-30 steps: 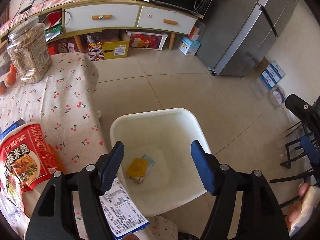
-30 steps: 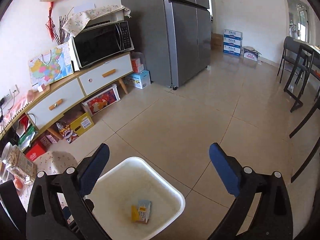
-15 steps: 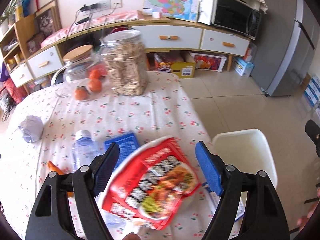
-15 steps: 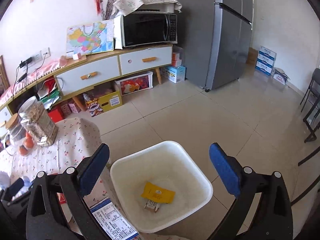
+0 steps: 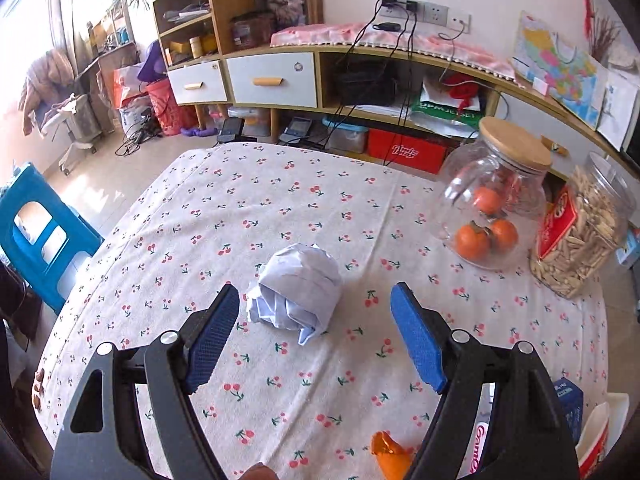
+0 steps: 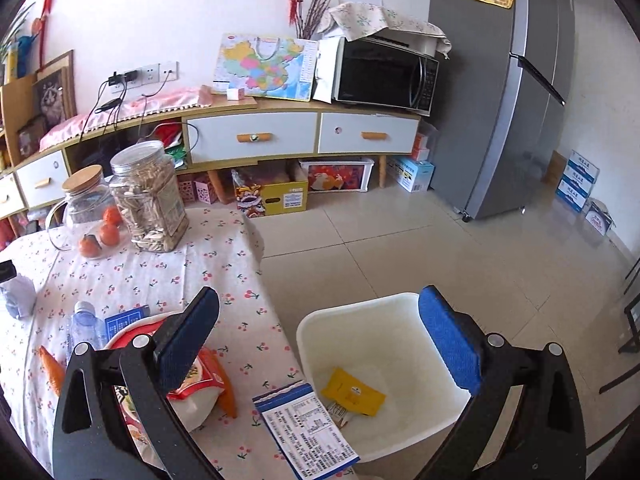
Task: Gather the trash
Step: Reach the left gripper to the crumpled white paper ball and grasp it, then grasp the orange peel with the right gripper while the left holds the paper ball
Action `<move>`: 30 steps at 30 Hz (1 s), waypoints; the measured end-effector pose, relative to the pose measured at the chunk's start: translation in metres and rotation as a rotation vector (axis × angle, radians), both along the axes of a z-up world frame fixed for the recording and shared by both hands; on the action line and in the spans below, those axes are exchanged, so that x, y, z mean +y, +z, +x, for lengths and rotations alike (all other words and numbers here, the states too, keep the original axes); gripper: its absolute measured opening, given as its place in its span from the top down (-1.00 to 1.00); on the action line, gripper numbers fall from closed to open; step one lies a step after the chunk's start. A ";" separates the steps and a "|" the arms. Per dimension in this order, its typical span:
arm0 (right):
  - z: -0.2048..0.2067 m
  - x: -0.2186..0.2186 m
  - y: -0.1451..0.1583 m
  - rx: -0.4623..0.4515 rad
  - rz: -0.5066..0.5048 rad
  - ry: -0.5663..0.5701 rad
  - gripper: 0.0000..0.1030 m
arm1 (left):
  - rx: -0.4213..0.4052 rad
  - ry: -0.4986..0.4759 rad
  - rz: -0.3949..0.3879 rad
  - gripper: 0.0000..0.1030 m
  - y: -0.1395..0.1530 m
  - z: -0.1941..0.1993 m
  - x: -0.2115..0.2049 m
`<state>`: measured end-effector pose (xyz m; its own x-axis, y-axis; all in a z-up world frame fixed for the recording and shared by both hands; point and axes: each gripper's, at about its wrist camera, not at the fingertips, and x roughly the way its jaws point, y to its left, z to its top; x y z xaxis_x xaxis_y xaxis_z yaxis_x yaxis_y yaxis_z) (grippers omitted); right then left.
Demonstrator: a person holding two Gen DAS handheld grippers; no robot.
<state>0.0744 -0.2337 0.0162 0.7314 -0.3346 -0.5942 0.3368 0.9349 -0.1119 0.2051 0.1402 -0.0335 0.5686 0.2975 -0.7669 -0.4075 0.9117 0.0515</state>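
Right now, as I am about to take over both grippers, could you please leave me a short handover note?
Left gripper: jaws open, empty, aimed at the crumpled paper ball lying on the cherry-print tablecloth.
Right gripper: jaws open, empty, above the table edge and the white bin on the floor.
Done: a yellow packet and another small wrapper are in the bin.
Left: the paper ball, the red snack bag, the printed leaflet overhanging the table edge, the plastic bottle, the orange wrapper and probably the blue box.
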 end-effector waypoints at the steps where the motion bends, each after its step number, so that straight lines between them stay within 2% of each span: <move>1: 0.001 0.005 -0.001 -0.002 -0.002 0.016 -0.86 | 0.008 0.003 -0.014 -0.48 -0.004 0.004 0.006; 4: 0.003 0.020 -0.002 -0.011 -0.009 0.068 -0.86 | 0.040 -0.024 -0.034 -0.48 -0.019 0.019 0.012; 6: 0.004 0.030 -0.003 -0.016 -0.012 0.107 -0.86 | 0.078 -0.044 -0.010 -0.45 -0.030 0.026 0.009; 8: 0.003 0.038 -0.003 -0.021 -0.017 0.146 -0.86 | 0.098 -0.049 0.039 -0.08 -0.038 0.028 0.007; 10: 0.000 0.047 -0.004 -0.025 -0.025 0.184 -0.86 | 0.092 -0.074 0.062 -0.04 -0.040 0.022 0.006; 14: -0.006 0.059 0.000 -0.036 -0.028 0.261 -0.86 | 0.078 -0.070 0.004 0.01 -0.028 0.007 0.014; 21: -0.015 0.088 0.009 -0.039 0.034 0.420 -0.86 | 0.048 -0.071 -0.068 0.01 0.003 -0.034 0.015; 26: -0.017 0.126 0.007 0.015 0.055 0.546 -0.86 | 0.004 -0.089 -0.098 0.01 0.034 -0.072 0.008; 30: -0.012 0.169 -0.002 0.094 0.045 0.663 -0.84 | -0.030 -0.094 -0.151 0.00 0.048 -0.104 0.012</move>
